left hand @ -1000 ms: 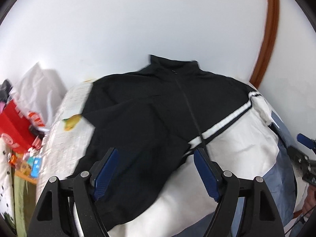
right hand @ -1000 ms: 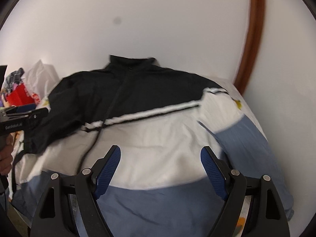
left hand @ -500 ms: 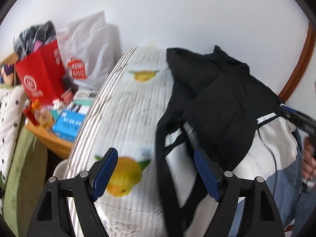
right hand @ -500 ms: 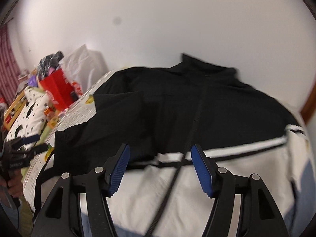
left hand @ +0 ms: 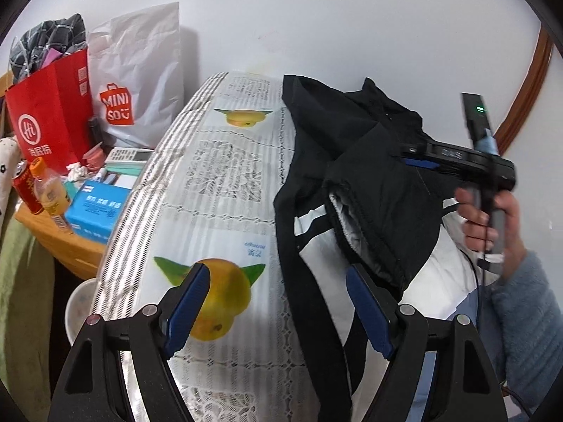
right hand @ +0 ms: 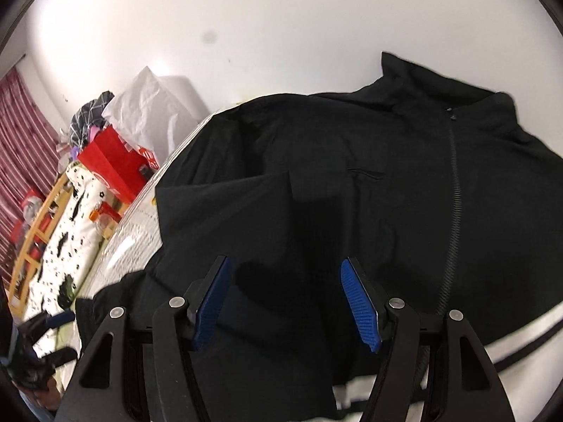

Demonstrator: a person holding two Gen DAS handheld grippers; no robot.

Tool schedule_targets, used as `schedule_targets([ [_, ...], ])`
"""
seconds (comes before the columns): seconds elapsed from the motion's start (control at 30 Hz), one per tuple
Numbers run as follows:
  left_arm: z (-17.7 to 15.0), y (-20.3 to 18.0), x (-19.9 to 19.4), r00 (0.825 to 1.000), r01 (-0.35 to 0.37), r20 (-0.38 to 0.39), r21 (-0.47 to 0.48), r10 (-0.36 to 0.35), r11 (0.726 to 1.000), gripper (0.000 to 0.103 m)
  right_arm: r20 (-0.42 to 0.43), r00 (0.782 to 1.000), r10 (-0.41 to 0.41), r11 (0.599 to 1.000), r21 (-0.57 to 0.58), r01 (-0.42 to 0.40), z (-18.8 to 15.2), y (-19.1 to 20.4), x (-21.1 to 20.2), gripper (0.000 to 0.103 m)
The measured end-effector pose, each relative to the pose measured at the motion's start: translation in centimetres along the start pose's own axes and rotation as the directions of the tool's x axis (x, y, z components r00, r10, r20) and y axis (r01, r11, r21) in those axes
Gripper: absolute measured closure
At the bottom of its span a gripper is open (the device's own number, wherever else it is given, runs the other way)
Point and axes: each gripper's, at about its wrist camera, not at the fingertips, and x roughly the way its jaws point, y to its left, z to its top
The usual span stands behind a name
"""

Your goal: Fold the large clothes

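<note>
A black, white and blue zip jacket (left hand: 355,161) lies spread on a bed with a fruit-print cover (left hand: 225,190). Its black left sleeve is folded in over the chest (right hand: 267,218). My left gripper (left hand: 278,306) is open and empty, low over the bed's edge beside the sleeve's cuff (left hand: 355,232). My right gripper (right hand: 286,302) is open and empty, just above the black chest of the jacket (right hand: 387,193). In the left wrist view the right gripper's black body (left hand: 457,161) shows, held by a hand over the jacket.
Left of the bed stands a wooden side table (left hand: 59,232) crowded with a red paper bag (left hand: 49,116), a white Miniso bag (left hand: 137,74), a blue box (left hand: 96,207) and bottles. A white wall rises behind the bed. A brown curved frame (left hand: 527,84) is at the right.
My left gripper has swung left from over the jacket's chest to the bed's left edge. My right gripper has moved left and closer, over the black upper part.
</note>
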Motion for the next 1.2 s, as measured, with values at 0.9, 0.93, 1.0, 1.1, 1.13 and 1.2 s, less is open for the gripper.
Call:
schedule_targets([
  [0.9,0.9,-1.3,4.1,0.992,-0.121,-0.039,-0.001,0.121,0.993,0.025,0.152,0.927,-0.343,0.937,0.119,0.328,-0.2,-6.6,-5.7,0.099],
  [0.93,0.9,-1.3,3.9,0.991,-0.128,-0.033,0.0,0.128,0.992,0.025,0.139,0.926,-0.35,0.933,0.134,0.333,-0.4,-7.0,-5.9,0.098],
  [1.0,1.1,-1.2,3.7,0.99,-0.136,-0.03,-0.003,0.136,0.991,0.025,0.129,0.92,-0.37,0.925,0.145,0.352,-1.0,-7.4,-6.6,0.096],
  [1.1,1.3,-0.9,3.2,0.99,-0.141,-0.023,-0.019,0.141,0.99,0.025,0.13,0.925,-0.356,0.932,0.12,0.342,-1.8,-5.9,-7.7,0.068],
  [1.13,1.4,-0.9,3.1,0.99,-0.142,-0.019,-0.022,0.141,0.99,0.025,0.128,0.931,-0.341,0.939,0.092,0.332,-2.1,-4.6,-7.9,0.045],
  [1.2,1.5,-0.8,2.7,0.988,-0.151,-0.013,-0.027,0.151,0.988,0.025,0.129,0.942,-0.31,0.951,0.036,0.308,-2.5,-2.3,-7.8,0.032],
])
